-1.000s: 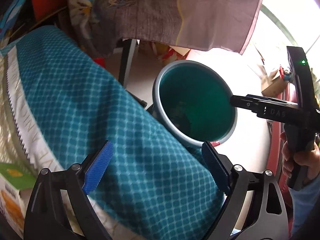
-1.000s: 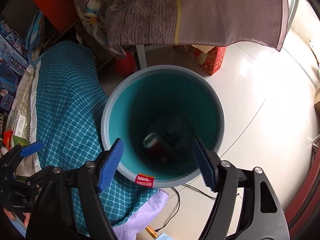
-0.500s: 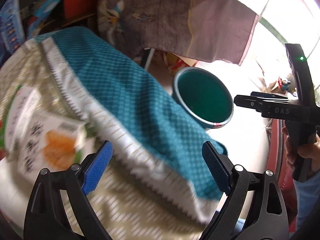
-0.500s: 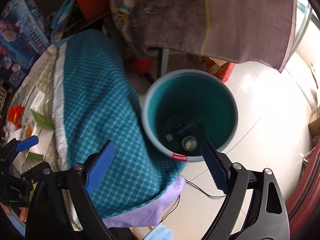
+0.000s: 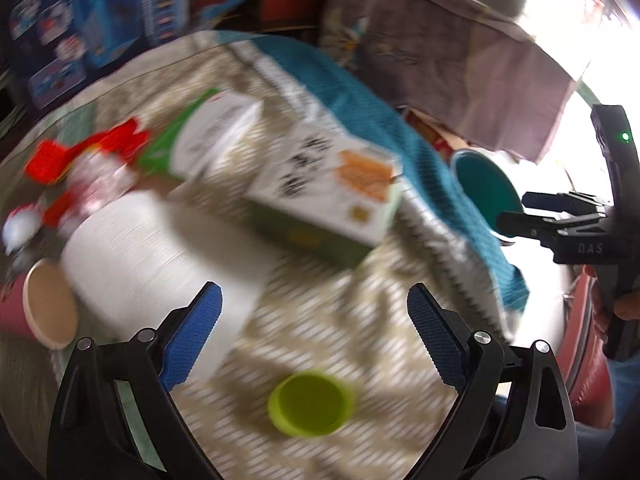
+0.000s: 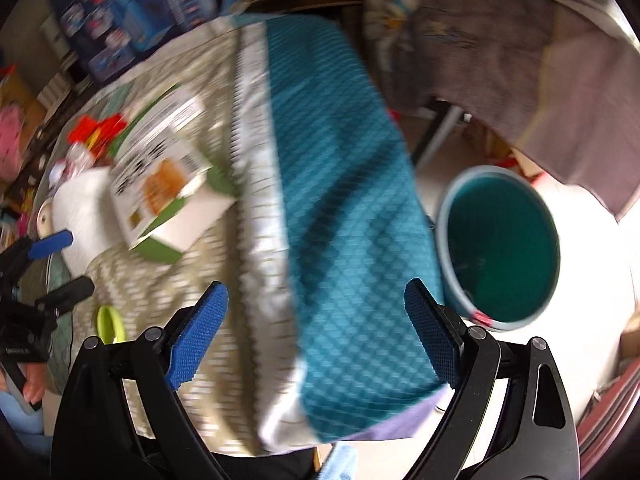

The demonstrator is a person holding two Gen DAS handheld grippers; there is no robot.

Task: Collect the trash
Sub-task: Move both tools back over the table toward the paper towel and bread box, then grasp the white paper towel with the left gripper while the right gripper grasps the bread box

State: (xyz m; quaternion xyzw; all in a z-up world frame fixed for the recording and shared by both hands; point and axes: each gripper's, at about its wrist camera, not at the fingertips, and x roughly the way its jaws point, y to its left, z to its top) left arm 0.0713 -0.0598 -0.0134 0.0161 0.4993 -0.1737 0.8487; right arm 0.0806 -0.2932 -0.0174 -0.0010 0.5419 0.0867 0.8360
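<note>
A green cap (image 5: 310,408) lies near the table's (image 5: 340,320) front edge, between and just below the left tongs (image 5: 316,344), whose jaws stand wide apart and empty. Behind it lie a white roll (image 5: 136,256), a box (image 5: 328,192) and a paper cup (image 5: 44,304). The right tongs (image 6: 316,336), jaws just opened wide and empty, hang over the table's teal cloth (image 6: 344,200) edge; the bin (image 6: 500,248) stands on the floor beside it.

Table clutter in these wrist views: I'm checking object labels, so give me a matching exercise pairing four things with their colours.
Things:
1. small cup
2. trash bin inside
3. paper roll
4. gripper pads

Colours:
a. white
b. blue
c. lime green
d. teal

Pairs: 1-c, 2-d, 3-a, 4-b
</note>
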